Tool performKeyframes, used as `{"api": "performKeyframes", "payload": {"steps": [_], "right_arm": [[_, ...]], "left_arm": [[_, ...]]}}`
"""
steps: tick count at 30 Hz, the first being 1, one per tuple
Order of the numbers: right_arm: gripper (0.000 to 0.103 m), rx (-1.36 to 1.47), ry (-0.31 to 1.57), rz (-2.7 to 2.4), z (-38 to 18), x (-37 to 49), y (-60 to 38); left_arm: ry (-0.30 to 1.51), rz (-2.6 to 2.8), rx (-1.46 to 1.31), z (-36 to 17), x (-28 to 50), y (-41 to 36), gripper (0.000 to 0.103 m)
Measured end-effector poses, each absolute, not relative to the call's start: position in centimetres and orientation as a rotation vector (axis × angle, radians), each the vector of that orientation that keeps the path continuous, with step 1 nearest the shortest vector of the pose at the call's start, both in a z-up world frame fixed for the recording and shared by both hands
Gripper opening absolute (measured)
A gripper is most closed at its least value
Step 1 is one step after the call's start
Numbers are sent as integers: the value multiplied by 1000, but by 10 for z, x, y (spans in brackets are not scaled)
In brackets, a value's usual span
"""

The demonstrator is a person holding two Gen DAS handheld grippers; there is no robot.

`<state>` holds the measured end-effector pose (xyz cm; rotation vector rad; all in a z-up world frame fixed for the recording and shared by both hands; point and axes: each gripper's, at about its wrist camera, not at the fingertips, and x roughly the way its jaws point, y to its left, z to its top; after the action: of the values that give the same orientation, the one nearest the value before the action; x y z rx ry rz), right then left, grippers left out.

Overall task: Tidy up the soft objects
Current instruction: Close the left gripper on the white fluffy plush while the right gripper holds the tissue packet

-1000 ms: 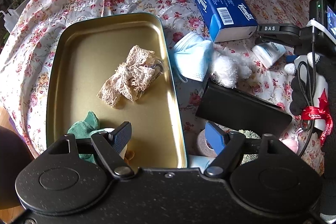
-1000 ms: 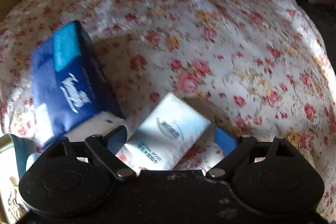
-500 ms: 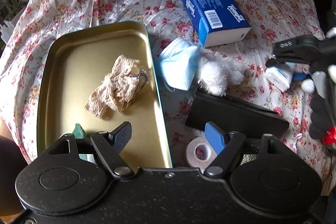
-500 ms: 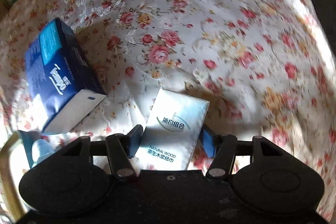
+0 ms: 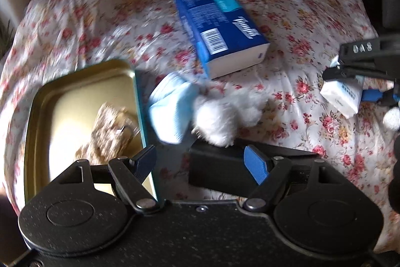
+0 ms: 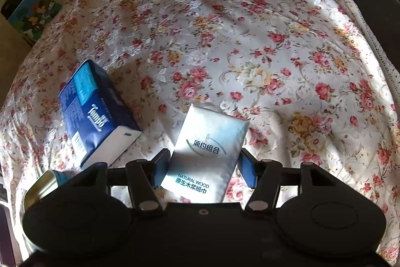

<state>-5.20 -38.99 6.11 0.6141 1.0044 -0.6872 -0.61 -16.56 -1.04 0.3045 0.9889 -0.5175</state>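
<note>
In the right wrist view my right gripper (image 6: 205, 162) is shut on a small white tissue pack (image 6: 207, 147), held off the floral cloth. The left wrist view shows that pack (image 5: 341, 94) at the far right, clamped in the other gripper. My left gripper (image 5: 200, 157) is open with nothing between its fingers, above the gold tray's right rim (image 5: 140, 106). A beige lace cloth (image 5: 110, 131) lies in the tray. Beside the tray lie a light blue face mask (image 5: 172, 104) and a white fluffy toy (image 5: 222, 116).
A blue tissue box (image 5: 220, 29) lies on the floral cloth (image 5: 312, 16) behind the mask. A black box (image 5: 220, 172) sits just under my left gripper's right finger. The tray's corner (image 6: 42, 184) shows at lower left. The cloth drops off at right (image 6: 375, 54).
My right gripper closed on the white tissue pack and lifted it. My left gripper slid right, from over the tray to its right rim, and the green cloth left the view.
</note>
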Motion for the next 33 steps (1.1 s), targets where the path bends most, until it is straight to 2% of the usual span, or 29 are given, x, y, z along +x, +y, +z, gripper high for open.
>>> {"api": "performKeyframes", "payload": {"steps": [9,21,23,25,26,33], "right_arm": [[59,666,984,-691,55,-56,-402],[59,705,970,-693,54,-59,-407],[59,711,970,-691,53,-59,-408],[59,715,973,-690,51,-59,-409],[59,718,973,-689,51,-59,-409],[59,723,975,-695,48,-58,-409]], "left_arm": [[855,-540,478,-19,-9,-203,73],[971,-544,544,-59,14,-235,72],[999,-553,529,-63,19,-238,68],[1018,-551,515,-65,22,-240,54],[1026,-558,507,-66,23,-242,50],[1031,-614,454,-61,22,-255,48]]}}
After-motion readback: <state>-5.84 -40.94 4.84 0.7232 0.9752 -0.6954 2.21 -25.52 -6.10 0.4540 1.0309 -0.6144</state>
